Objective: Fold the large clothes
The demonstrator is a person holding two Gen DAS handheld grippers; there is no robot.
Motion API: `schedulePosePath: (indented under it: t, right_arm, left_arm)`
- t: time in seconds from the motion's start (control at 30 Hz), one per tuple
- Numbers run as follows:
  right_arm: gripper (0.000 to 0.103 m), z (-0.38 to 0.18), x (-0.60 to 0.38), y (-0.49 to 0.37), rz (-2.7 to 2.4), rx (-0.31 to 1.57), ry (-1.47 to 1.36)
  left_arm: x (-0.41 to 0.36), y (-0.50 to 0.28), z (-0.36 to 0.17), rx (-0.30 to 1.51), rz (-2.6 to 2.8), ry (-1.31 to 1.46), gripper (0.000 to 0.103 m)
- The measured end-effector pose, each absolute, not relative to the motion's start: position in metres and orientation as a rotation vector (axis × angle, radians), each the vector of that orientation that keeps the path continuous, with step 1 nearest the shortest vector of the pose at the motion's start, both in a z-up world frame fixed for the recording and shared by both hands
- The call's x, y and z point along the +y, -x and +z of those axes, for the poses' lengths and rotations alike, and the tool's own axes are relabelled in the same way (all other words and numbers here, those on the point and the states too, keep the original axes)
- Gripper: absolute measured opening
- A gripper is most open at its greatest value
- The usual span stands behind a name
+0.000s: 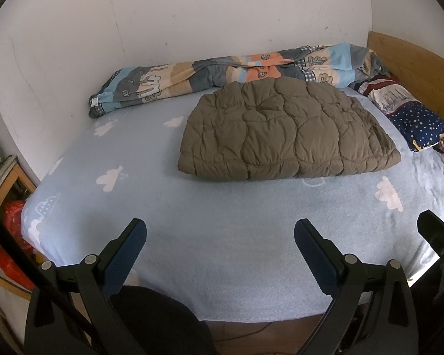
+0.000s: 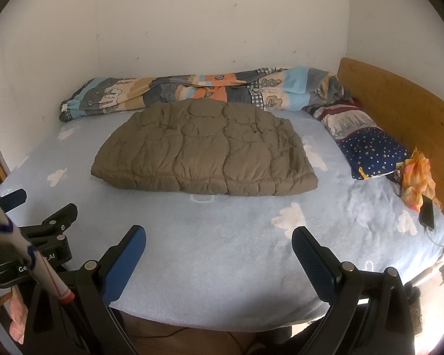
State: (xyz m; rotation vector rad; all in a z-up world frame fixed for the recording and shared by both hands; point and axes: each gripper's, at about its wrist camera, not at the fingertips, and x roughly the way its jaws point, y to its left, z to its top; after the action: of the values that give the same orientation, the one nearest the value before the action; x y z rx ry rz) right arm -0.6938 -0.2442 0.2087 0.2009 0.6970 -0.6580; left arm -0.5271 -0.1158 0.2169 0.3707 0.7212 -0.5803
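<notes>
An olive-brown quilted puffer garment (image 1: 284,130) (image 2: 204,151) lies folded into a thick rectangle on the light blue cloud-print bed sheet (image 1: 216,230) (image 2: 222,242), toward the wall. My left gripper (image 1: 220,233) hovers open over the near edge of the bed, well short of the garment, nothing between its fingers. My right gripper (image 2: 219,239) is open too, empty, at the near edge. A finger of the right gripper (image 1: 435,230) shows at the right of the left wrist view, and the left gripper (image 2: 41,224) shows at the left of the right wrist view.
A rolled patterned duvet (image 1: 222,74) (image 2: 198,88) lies along the white wall. A star-print pillow (image 1: 405,112) (image 2: 364,139) rests against the wooden headboard (image 2: 399,112). An orange cloth (image 2: 417,177) and a phone (image 2: 427,211) lie at the right edge. Clutter and a red bag (image 1: 13,216) stand left of the bed.
</notes>
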Motion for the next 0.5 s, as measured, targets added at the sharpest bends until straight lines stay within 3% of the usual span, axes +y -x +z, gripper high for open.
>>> schedulePosePath:
  t: [0.5]
  right_arm:
    - [0.101,0.2068,-0.2433,0.6954,-0.65,0.704,-0.198]
  left_arm:
    - [-0.1133,0.528,0.2164,0.724,-0.582,-0.369,0.1]
